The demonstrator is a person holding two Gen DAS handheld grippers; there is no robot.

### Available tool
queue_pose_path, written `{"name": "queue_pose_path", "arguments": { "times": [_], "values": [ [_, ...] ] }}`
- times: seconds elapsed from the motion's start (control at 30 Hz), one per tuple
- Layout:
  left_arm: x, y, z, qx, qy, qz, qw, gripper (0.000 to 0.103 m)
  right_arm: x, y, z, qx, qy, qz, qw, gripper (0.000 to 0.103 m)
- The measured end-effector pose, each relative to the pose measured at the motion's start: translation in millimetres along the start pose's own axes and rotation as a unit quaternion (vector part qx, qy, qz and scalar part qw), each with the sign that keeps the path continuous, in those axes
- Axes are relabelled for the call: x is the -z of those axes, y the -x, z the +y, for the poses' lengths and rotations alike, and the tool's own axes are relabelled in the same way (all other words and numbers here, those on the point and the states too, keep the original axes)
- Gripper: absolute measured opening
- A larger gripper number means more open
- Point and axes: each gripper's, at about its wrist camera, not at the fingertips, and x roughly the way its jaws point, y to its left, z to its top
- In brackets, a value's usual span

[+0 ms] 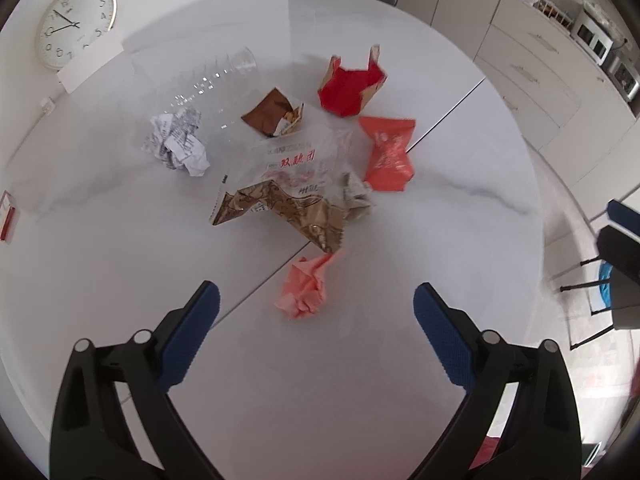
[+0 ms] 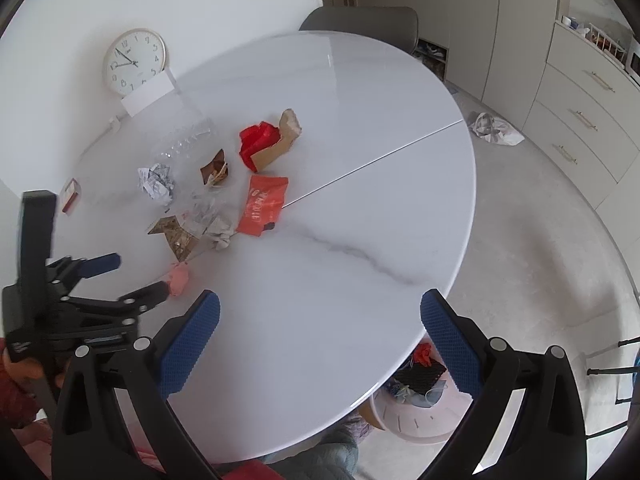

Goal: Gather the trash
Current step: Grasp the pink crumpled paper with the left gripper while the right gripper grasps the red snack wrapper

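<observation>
While both grippers are held above the round white marble-patterned table (image 2: 360, 240), nothing is gripped by either. The left gripper (image 1: 316, 308) is spread wide, its blue-padded fingers (image 1: 196, 332) flanking the crumpled pink paper ball (image 1: 306, 286) lying just ahead on the tabletop. The right gripper (image 2: 320, 314) is likewise spread, over bare table near the edge. Beyond the pink ball, trash is clustered: a crinkled gold-brown foil wrapper (image 1: 280, 212), a crumpled white printed paper wad (image 1: 178, 142), a flat orange-red plastic packet (image 1: 388, 152) and a torn red-lined cardboard box (image 1: 352, 84). A pale pink waste bin (image 2: 416, 408) is seen on the floor below the table edge.
</observation>
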Motion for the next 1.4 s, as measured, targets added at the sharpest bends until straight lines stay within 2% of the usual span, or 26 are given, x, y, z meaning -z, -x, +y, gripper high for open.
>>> {"name": "queue_pose_path", "arguments": {
  "times": [0.13, 0.27, 0.33, 0.47, 0.7, 0.9, 1.1, 1.17, 1.2, 1.23, 1.4],
  "values": [
    [-1, -25, 3, 0.006, -0.006, 0.022, 0.9997, 0.072, -3, -10, 4, 0.004, -0.002, 0.013, 1.0, 0.1],
    [0, -39, 2, 0.008, -0.012, 0.037, 0.9992, 0.063, -8, -20, 6, 0.006, 0.0, 0.024, 1.0, 0.1],
    [-1, -43, 1, 0.013, -0.013, 0.041, 0.999, 0.048, -11, -25, 5, 0.006, 0.003, 0.028, 1.0, 0.1],
    [-2, -51, 2, 0.017, -0.007, 0.056, 0.9983, 0.031, -25, -44, 9, -0.005, 0.005, 0.04, 0.999, 0.1],
    [-6, -47, 10, 0.04, 0.013, 0.051, 0.9978, 0.028, -63, -112, 31, -0.024, -0.001, 0.068, 0.997, 0.1],
    [-7, -33, 22, 0.053, 0.03, 0.041, 0.9973, 0.028, -85, -161, 56, 0.016, 0.006, 0.075, 0.997, 0.1],
    [-9, -20, 30, 0.057, 0.032, 0.029, 0.9974, 0.028, -88, -178, 72, 0.04, 0.024, 0.085, 0.995, 0.07],
    [-7, -15, 31, 0.058, 0.026, 0.027, 0.9976, 0.028, -87, -180, 74, 0.036, 0.025, 0.09, 0.995, 0.053],
    [-7, -13, 30, 0.059, 0.024, 0.026, 0.9976, 0.028, -86, -180, 74, 0.03, 0.022, 0.091, 0.995, 0.049],
    [-6, -11, 30, 0.062, 0.021, 0.025, 0.9975, 0.028, -86, -179, 74, 0.028, 0.023, 0.09, 0.995, 0.045],
    [-4, -2, 26, 0.071, 0.008, 0.021, 0.9972, 0.028, -81, -164, 64, 0.005, 0.009, 0.082, 0.997, 0.044]
  ]
}}
